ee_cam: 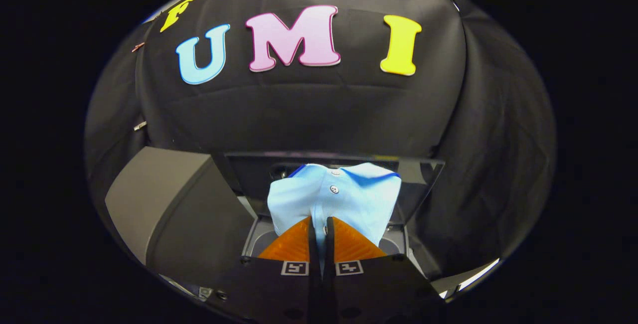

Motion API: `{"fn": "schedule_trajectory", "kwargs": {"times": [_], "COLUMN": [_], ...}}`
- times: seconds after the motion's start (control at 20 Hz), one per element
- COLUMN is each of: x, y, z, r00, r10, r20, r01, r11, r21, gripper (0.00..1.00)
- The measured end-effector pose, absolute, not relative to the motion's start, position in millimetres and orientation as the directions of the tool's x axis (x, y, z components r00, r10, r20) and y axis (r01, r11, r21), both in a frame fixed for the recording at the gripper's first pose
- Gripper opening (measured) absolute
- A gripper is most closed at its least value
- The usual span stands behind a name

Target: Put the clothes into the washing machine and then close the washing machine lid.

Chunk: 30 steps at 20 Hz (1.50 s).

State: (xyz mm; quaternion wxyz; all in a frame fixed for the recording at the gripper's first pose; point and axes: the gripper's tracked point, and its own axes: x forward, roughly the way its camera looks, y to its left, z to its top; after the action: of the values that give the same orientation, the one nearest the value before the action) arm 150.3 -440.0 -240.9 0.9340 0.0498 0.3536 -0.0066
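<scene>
1. Gripper view: light-blue buttoned cloth shirt (333, 199) bunched between and just ahead of the fingers, above the washing machine's open top (259, 237).
2. Gripper (321, 224) jaws nearly together, pinching shirt fabric.
3. Raised dark glossy lid (423, 177) behind shirt.

The shirt (344, 199) pinched between the fingers of the gripper (319, 232) was light blue with a dark blue edge and small white buttons. The washing machine (174, 204) was gray, its lid (418, 174) dark and shiny.
</scene>
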Motion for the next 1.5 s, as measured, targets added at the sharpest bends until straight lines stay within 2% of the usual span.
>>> {"fn": "schedule_trajectory", "kwargs": {"times": [0.3, 0.95, 1.2, 1.4, 1.5], "x": [131.9, 110.4, 96.2, 93.0, 87.5], "y": [-437.3, -438.8, -447.9, -442.6, -435.4], "z": [-319.6, -432.1, -473.6, -481.4, -487.5], "r00": [0.634, 0.491, 0.391, 0.372, 0.344], "r10": [0.017, -0.040, -0.076, -0.034, 0.007], "r20": [-0.773, -0.870, -0.917, -0.928, -0.939], "r01": [0.078, 0.057, 0.139, 0.123, 0.074], "r11": [0.993, 0.998, 0.990, 0.992, 0.997], "r21": [0.086, -0.013, -0.023, 0.013, 0.035], "gripper": [0.05, 0.05, 0.05, 0.05, 0.05]}}
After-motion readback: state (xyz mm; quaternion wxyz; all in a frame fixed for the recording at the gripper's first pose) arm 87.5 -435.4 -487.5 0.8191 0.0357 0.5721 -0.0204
